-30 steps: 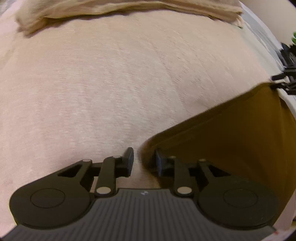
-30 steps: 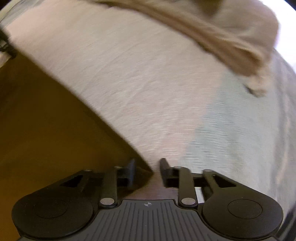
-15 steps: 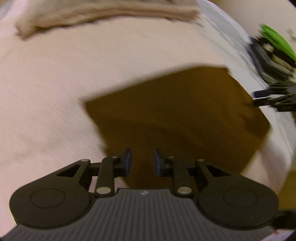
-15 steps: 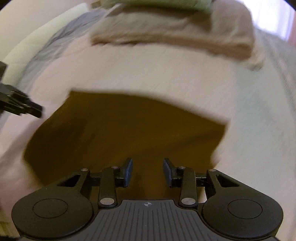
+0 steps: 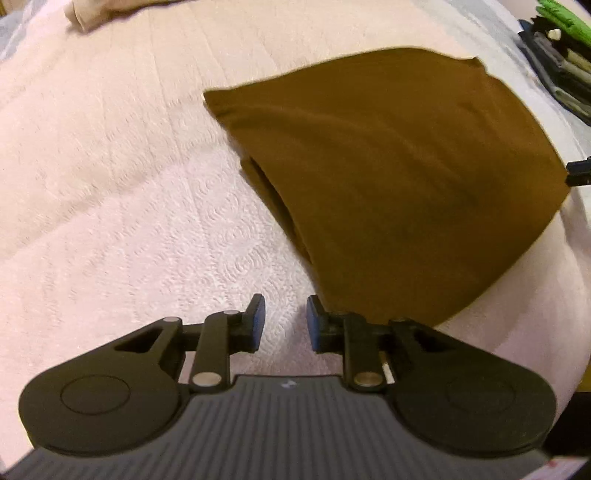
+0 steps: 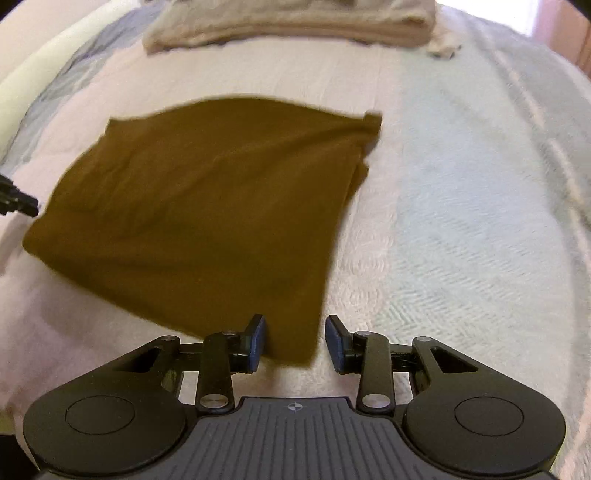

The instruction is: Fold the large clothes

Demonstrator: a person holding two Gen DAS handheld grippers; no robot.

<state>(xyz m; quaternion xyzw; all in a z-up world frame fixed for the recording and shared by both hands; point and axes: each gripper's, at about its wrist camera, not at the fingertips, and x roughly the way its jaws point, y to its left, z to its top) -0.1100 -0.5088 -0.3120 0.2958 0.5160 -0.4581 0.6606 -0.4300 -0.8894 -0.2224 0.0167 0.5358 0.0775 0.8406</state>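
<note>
- Left wrist view: the left gripper (image 5: 282, 323) is seen with a narrow gap between its pads, and nothing is held in it. Only the pink bed cover (image 5: 122, 177) shows between the pads.
- The brown cloth (image 5: 388, 177) is laid flat, ahead of the tool and off to its right, with its near edge just beside the right pad. It is folded over already, and stacked layers can be seen along its left edge.
- The cloth looks soft, thin and light. It would likely flop and slide when lifted, so it is best pinched at a corner or along an edge, through all the layers.
- A dark pile with something green (image 5: 554, 55) is seen far to the right.
- Right wrist view: the right gripper (image 6: 295, 341) is held partly open and empty. The near corner of the brown cloth (image 6: 207, 206) lies under the gap, untouched by the pads.
- A folded beige blanket (image 6: 288, 22) is seen far ahead on the bed, which looks soft and quilted.
</note>
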